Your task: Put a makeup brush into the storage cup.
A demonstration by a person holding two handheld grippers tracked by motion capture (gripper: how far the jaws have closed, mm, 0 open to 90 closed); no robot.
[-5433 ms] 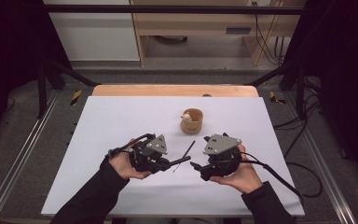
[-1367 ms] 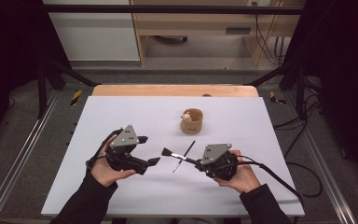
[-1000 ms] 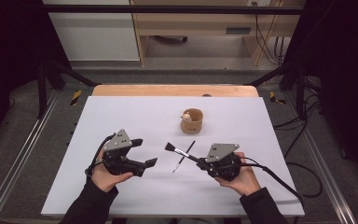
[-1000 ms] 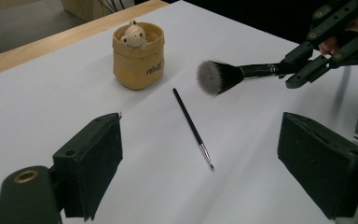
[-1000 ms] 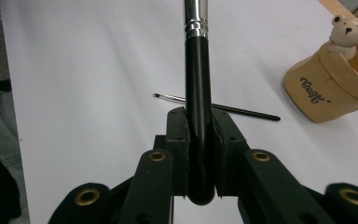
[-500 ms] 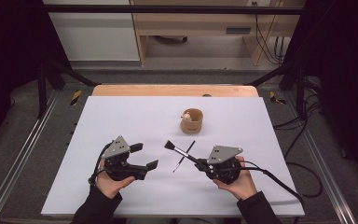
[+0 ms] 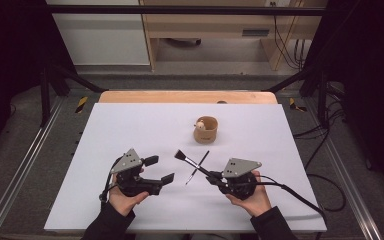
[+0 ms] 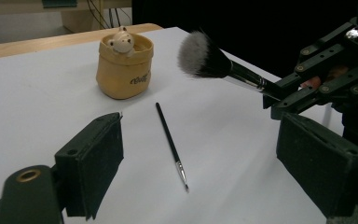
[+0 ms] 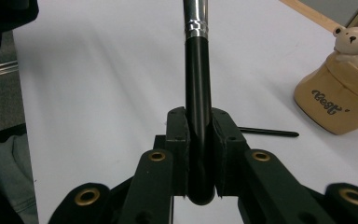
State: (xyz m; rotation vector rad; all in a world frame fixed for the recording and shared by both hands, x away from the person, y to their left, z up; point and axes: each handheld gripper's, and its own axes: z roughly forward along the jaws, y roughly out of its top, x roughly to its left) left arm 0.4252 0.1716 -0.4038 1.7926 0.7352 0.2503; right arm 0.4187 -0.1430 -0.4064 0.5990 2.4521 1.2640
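White tabletop (image 7: 130, 125); right claw (image 9: 199, 135) clamped on makeup brush (image 9: 197, 93), bristles cut off; left claw (image 8: 205, 158) agape.

Probably a lab: metal frame (image 7: 55, 85), cables (image 7: 285, 40), bare table (image 7: 130, 125).

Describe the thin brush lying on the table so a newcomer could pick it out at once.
Start at the white table and find the tan bear-topped pot near its far middle. Just in front of the pot, nearer the person, lies the thin black brush. Unlike the big fluffy brush clamped in the right gripper, it is needle-slim, fine-tipped and unheld.
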